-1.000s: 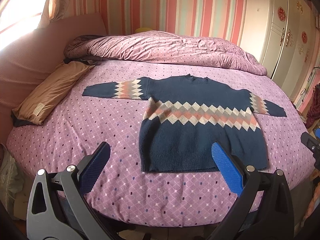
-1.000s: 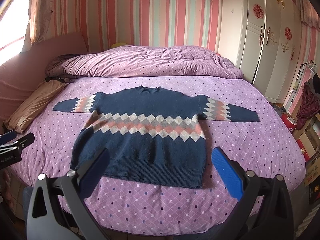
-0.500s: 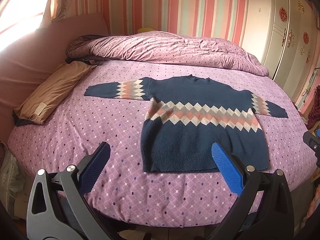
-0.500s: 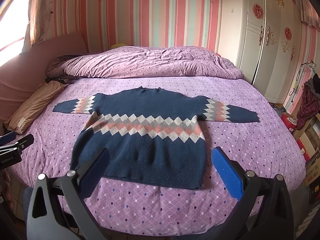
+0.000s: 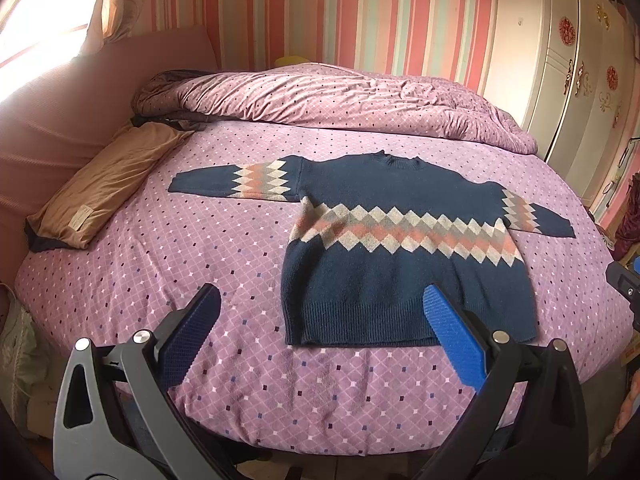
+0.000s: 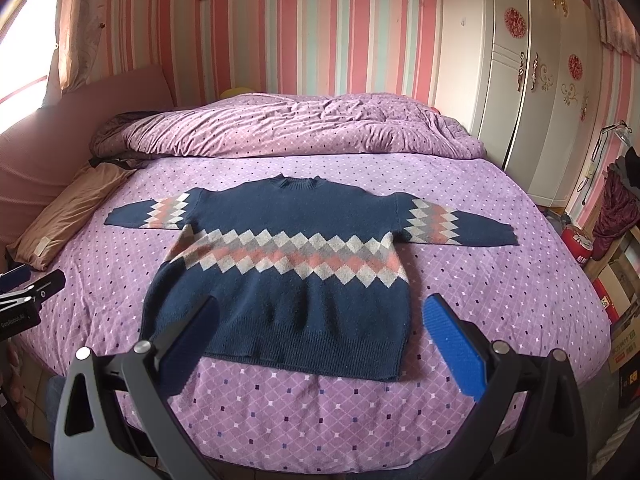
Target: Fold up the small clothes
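Left gripper point(image 5: 320, 330): lower centre of the left wrist frame, jaws spread wide, nothing between them. Its blue pads point(image 5: 454, 338) hang above the near edge of the bed point(image 5: 280, 400); the right pad overlaps the sweater hem in the picture, contact cannot be confirmed.

Right gripper point(image 6: 320, 330): lower centre of the right wrist frame, jaws equally wide, holding nothing. The left pad overlaps the lower left corner of the sweater point(image 6: 288, 280) in the picture.

The navy knit sweater point(image 5: 400, 264), with a band of cream, pink and grey diamonds, lies flat and unfolded on the purple dotted sheet, front up, hem nearest, collar farthest, both sleeves extended sideways. It occupies the centre of the right wrist frame and centre right of the left wrist frame.

A tan pillow point(image 5: 108, 184) lies at mid left. A bunched purple duvet point(image 5: 340, 100) lies beyond the sweater. A white wardrobe point(image 6: 532, 92) stands at upper right, against striped wallpaper point(image 6: 320, 40).
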The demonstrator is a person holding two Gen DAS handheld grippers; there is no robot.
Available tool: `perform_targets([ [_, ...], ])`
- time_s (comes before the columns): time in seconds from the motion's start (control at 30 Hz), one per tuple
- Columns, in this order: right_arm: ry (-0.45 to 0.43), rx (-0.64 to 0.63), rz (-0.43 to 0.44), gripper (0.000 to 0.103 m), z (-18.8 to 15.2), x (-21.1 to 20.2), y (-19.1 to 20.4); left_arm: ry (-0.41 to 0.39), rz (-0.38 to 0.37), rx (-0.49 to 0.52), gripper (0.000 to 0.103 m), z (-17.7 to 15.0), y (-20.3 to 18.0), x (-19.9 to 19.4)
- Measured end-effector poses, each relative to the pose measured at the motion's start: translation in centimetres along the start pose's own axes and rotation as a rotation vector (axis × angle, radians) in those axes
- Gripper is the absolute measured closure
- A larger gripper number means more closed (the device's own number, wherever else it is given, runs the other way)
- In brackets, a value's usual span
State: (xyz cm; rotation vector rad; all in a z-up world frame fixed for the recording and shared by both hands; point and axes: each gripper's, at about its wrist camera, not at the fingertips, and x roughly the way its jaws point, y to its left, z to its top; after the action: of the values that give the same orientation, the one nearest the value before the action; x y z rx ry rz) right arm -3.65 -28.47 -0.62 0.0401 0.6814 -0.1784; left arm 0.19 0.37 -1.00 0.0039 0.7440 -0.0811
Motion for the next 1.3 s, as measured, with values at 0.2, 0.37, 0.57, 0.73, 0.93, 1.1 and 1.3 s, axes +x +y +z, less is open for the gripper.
perform_targets([
  [0.2, -0.003, 0.0, -0.005, 0.001, 0.08, 0.07, -0.12, -0.001, 0.001, -0.003, 0.003, -0.07, -0.11, -0.04],
  [0.37, -0.006, 0.004, -0.007, 0.001, 0.03, 0.05, -0.07, 0.0, -0.001, -0.005, 0.003, -0.06, -0.14, -0.05],
  [0.57, -0.005, 0.005, -0.004, 0.001, -0.35, -0.04, 0.03, 0.001, -0.005, -0.008, 0.003, -0.07, -0.03, -0.1],
  [0.73, -0.004, 0.008, -0.004, 0.001, -0.42, -0.07, 0.0, 0.0, -0.006, -0.007, 0.003, -0.1, 0.07, -0.1],
  [0.93, 0.0, 0.002, -0.005, 0.001, -0.54, -0.03, 0.02, 0.001, -0.008, -0.011, 0.003, -0.09, 0.12, -0.1],
  [1.1, 0.001, 0.002, -0.005, 0.001, -0.5, 0.07, -0.06, -0.004, -0.012, -0.01, 0.003, -0.03, 0.01, -0.12],
  [1.3, -0.001, 0.005, -0.008, 0.001, -0.39, 0.29, -0.56, -0.01, -0.01, -0.006, 0.003, 0.29, 0.01, 0.12],
])
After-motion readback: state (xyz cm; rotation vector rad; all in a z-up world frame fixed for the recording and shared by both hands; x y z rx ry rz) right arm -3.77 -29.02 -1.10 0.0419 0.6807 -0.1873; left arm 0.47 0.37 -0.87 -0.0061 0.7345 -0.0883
